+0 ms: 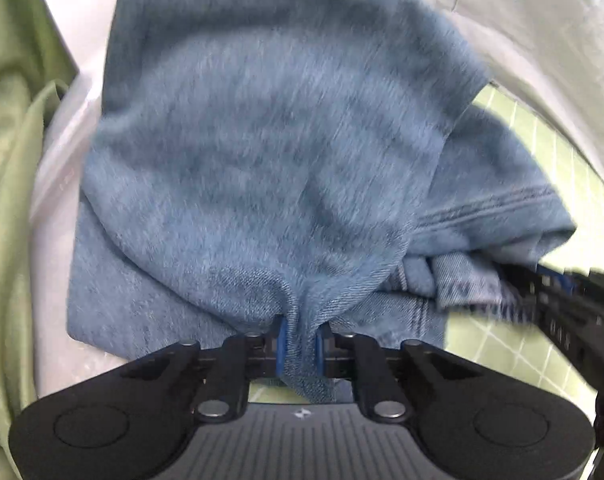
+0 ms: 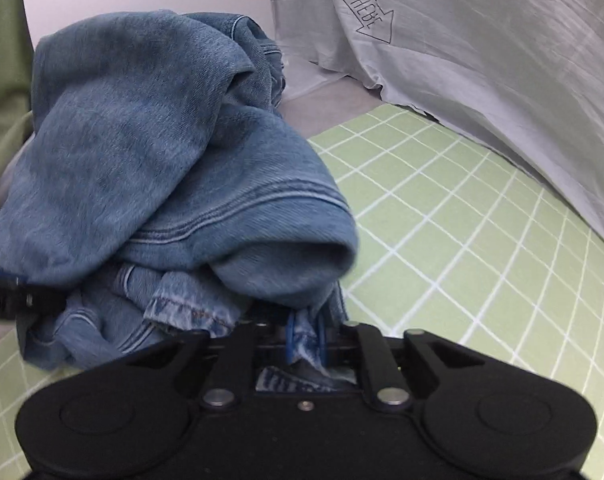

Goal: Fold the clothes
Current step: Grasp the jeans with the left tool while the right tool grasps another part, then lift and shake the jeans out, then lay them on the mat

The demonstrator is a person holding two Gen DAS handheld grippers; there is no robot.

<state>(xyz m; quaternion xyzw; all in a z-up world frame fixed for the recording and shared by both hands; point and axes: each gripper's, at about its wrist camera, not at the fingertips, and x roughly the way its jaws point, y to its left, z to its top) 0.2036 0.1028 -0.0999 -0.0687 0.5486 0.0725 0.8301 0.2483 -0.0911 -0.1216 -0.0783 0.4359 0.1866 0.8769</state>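
Jeans (image 2: 150, 152) are pinched by L gripper (image 1: 300, 344) and R gripper (image 2: 305, 340); bunched denim may slip, fold misaligned.

light: soft, even | blur: jeans (image 1: 262, 152), possibly motion | edges: fisheye-bent, vignetted

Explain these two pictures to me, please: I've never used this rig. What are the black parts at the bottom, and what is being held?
Each picture comes from a camera on a hand-held gripper, looking forward along its two fingers. The black parts are the grippers themselves. In the left wrist view, the left gripper is shut on a pinch of blue jeans. In the right wrist view, the right gripper is shut on another part of the same jeans. Underneath lies a green grid mat. A grey printed garment lies behind, and green cloth to the left.
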